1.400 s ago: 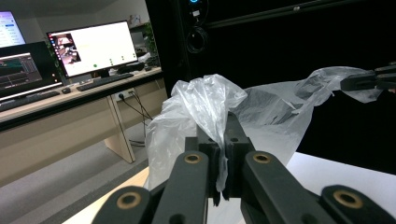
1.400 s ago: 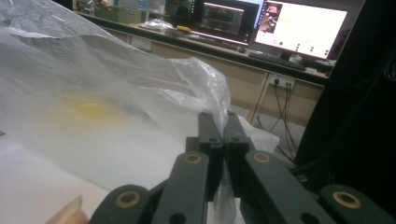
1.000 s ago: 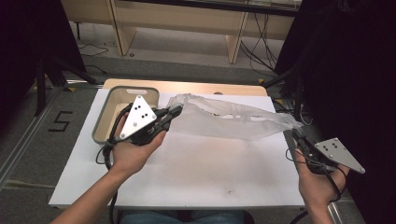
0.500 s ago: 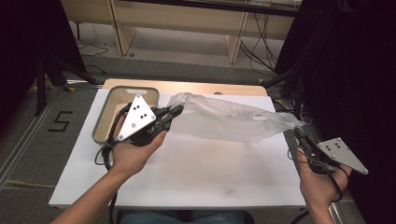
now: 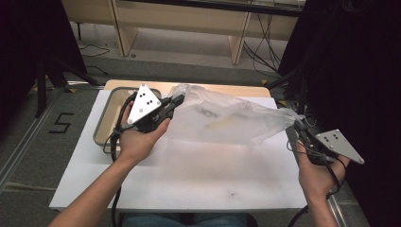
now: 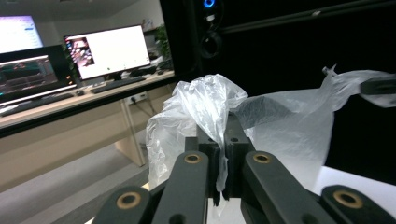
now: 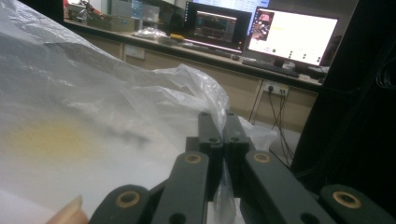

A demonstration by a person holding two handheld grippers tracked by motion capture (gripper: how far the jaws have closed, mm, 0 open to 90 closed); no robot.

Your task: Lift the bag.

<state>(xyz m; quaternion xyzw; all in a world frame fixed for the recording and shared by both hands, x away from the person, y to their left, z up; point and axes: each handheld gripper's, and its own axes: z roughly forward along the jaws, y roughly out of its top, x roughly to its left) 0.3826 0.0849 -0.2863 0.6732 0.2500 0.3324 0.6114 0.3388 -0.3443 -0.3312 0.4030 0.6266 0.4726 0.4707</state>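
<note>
Shifted since the earlier frame: left hand and its end of the bag, slightly toward the table's middle; right hand much where it was.

Item: clear plastic bag (image 5: 227, 120), thin, crumpled, translucent, with a faint yellowish patch and a dark smudge showing through it. Location: hangs stretched above the white table (image 5: 189, 175), over its far half, between the two tongs. Long axis: runs across the table from left to right, dipping a little toward the right end.

Left gripper (image 5: 176, 100): jaws together, clamped on a bunched corner of the bag; in the left gripper view the film rises in a crumpled peak from between the closed jaws. Left hand (image 5: 137, 137) is raised over the table's left part, gripper pointing toward the right.

Right gripper (image 5: 299, 126): jaws together, pinching the opposite end of the bag at the table's right edge. Right hand (image 5: 319, 172) sits low, gripper pointing up and inward.

Adjacent: grey tray (image 5: 106, 120), just left of the left hand, under no part of the bag that I can make out.

Judgement: both ends equally held; any further spreading or laying down runs along that left-right axis.
</note>
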